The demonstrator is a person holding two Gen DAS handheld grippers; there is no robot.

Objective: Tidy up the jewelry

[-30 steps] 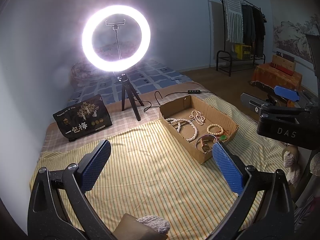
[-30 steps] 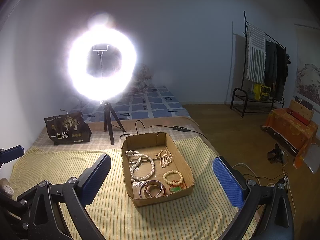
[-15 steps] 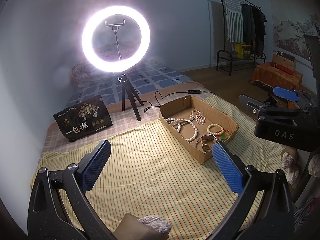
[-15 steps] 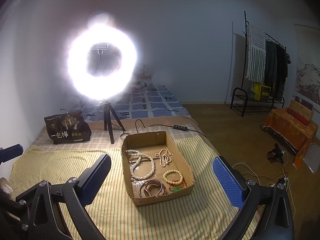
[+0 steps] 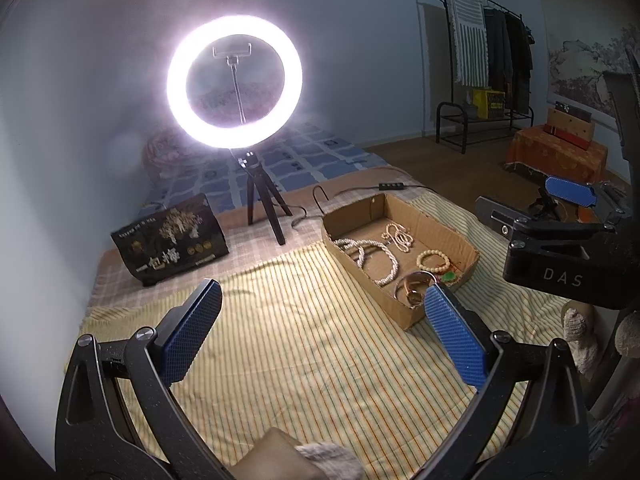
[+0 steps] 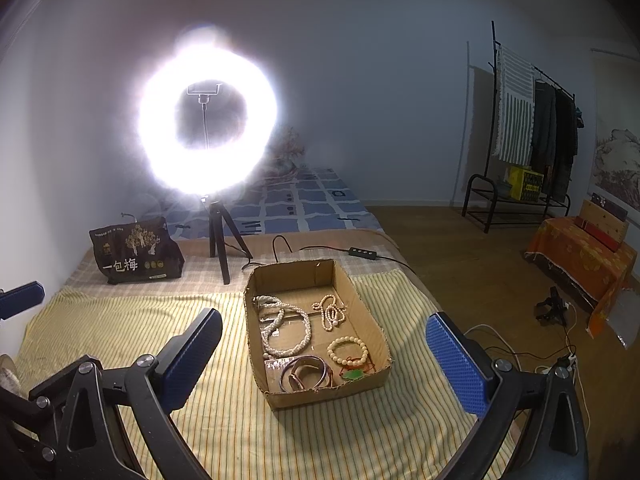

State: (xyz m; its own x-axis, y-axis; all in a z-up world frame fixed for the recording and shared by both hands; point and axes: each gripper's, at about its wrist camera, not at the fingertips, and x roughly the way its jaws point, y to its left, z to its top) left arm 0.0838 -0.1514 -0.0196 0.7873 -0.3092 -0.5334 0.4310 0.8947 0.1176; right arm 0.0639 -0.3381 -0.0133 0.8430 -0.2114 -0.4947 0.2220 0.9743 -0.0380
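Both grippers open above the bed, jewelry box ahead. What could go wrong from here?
1. In the shallow cardboard box, the white pearl necklace lies looped over itself; lifting it may drag neighbouring pieces.
2. The metal bangles overlap near the green pendant; a pinch may take several.
3. The lit ring light glares, washing out the right wrist view.

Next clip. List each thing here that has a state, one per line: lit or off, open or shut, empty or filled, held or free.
Ring light: lit, upright on its tripod.
Cardboard box: open-topped, holding jewelry.
Pearl necklace: loose in the box, free.
Beaded bracelet: lying in the box, free.
Bangles: at the box's near end, free.
Black snack bag: standing, seemingly shut.
Left gripper: fingers open, empty.
Right gripper: fingers open, empty.
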